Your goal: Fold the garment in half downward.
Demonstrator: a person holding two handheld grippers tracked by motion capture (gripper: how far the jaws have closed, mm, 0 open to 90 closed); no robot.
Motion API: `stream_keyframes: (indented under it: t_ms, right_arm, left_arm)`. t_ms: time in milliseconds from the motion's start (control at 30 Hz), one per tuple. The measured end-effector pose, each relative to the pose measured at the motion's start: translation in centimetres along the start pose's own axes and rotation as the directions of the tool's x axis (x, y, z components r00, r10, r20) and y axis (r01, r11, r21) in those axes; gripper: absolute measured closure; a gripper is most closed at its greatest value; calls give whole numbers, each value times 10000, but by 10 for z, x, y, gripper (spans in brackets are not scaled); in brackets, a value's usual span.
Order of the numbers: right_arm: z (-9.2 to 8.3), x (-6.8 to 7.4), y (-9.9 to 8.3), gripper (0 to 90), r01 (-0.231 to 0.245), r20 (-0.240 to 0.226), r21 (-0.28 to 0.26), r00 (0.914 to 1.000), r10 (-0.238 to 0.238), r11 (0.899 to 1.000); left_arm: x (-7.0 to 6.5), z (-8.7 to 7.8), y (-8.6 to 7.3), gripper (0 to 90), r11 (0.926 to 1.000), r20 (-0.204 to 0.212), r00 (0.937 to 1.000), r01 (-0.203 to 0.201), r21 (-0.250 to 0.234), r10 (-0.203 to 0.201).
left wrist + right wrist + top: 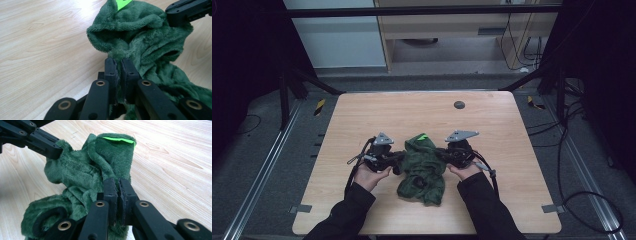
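My left tongs [398, 158] and right tongs [440, 154], both clamped, pinch the green cloth [422, 170] between them near the table's [362, 110] front edge.

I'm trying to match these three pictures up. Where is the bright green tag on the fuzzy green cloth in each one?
High view: the bright green tag sits at the far top edge of the green cloth, mid-table.
Left gripper view: at the top edge, right of centre.
Right gripper view: a thin strip along the cloth's raised top fold, above centre.
Shared landmark: the light wooden table under the cloth.
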State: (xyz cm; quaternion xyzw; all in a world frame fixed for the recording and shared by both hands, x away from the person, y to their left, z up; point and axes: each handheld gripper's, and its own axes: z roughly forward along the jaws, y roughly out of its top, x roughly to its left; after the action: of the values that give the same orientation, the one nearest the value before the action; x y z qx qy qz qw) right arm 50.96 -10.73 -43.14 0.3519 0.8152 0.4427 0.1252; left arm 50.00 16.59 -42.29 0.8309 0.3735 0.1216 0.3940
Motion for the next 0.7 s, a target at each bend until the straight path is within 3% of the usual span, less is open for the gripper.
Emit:
stream_keyframes:
  t_ms: [700]
  right_arm:
    - [-15,16,-12,858,302,-332,-253,9990,-310,9992]
  left_arm:
    - [-17,-21,-18,845,9999,-29,9999,-156,-16,156]
